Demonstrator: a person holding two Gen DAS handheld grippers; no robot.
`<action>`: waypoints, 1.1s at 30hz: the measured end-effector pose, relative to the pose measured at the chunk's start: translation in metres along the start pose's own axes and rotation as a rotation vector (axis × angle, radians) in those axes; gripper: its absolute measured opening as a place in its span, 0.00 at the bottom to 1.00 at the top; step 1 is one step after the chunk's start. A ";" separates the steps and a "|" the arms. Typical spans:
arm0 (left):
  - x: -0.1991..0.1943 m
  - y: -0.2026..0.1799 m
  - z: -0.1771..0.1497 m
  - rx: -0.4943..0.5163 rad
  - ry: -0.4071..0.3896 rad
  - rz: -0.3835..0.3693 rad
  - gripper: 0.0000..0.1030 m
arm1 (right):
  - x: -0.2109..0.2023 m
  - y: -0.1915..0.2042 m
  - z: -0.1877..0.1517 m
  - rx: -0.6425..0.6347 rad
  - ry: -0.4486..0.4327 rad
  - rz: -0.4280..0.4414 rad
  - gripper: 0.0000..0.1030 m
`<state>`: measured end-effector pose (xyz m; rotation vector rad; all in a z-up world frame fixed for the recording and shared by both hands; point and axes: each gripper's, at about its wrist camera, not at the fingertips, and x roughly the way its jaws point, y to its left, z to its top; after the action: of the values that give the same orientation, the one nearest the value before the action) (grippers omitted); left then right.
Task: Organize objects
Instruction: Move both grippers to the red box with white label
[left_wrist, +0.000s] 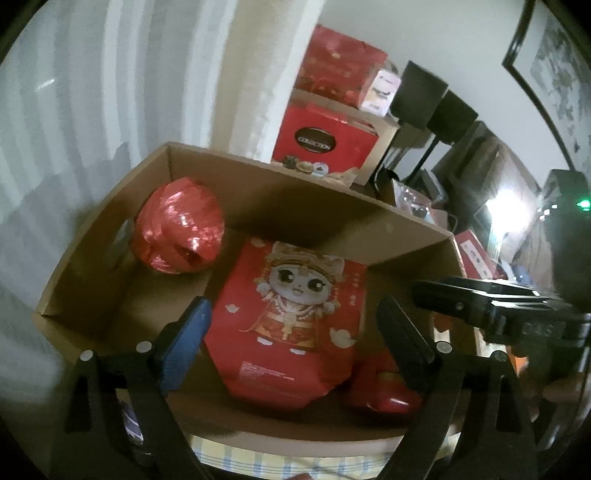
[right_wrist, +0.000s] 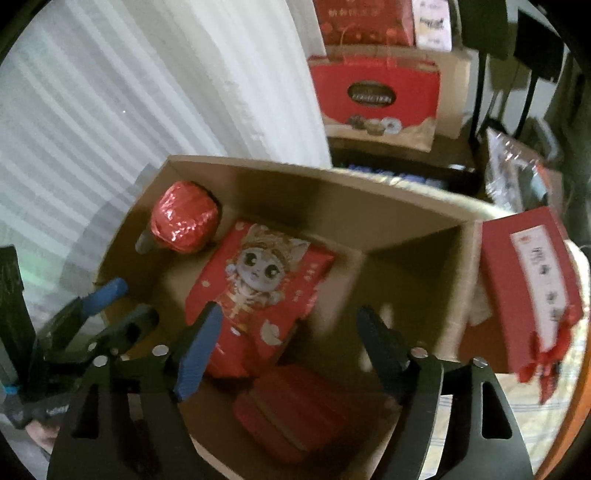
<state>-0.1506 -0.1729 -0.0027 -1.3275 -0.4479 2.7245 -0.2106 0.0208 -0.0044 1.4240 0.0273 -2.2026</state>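
1 open cardboard box held 3 red things. 1 was a red packet with a cartoon cat on it, and it lay flat on the box floor, near the middle. 1 was a shiny red ball of ribbon, and it sat in the far left corner, just beside the packet. 1 was a small red case, and it lay at the near side of the box, touching the packet's near edge.

The left hand-held gripper hung over the box with its jaws wide open. The packet showed between its 2 fingers, but the pads did not press on it. The right hand-held gripper was over the box too, and its jaws stood wide apart and held nothing. Each hand-held gripper had 1 blue finger and 1 black finger.

Outside the box, just beside its right wall, stood 1 red gift box with a white label and a red bow. The cardboard box sat on a cloth with blue and yellow stripes.

Farther back, 2 red gift bags were stacked, 1 on top of the other. A white curtain hung on the left. 1 framed picture hung on the wall at the right.
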 end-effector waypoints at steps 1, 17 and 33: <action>0.000 -0.004 0.000 0.008 0.000 -0.001 0.94 | -0.006 -0.002 -0.003 -0.009 -0.010 -0.011 0.79; -0.010 -0.097 -0.016 0.146 -0.006 -0.096 1.00 | -0.100 -0.075 -0.067 0.028 -0.124 -0.126 0.83; 0.014 -0.211 -0.030 0.257 0.060 -0.184 1.00 | -0.143 -0.179 -0.094 0.188 -0.198 -0.184 0.83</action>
<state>-0.1481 0.0380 0.0314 -1.2304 -0.1950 2.4855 -0.1621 0.2611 0.0302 1.3379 -0.1259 -2.5466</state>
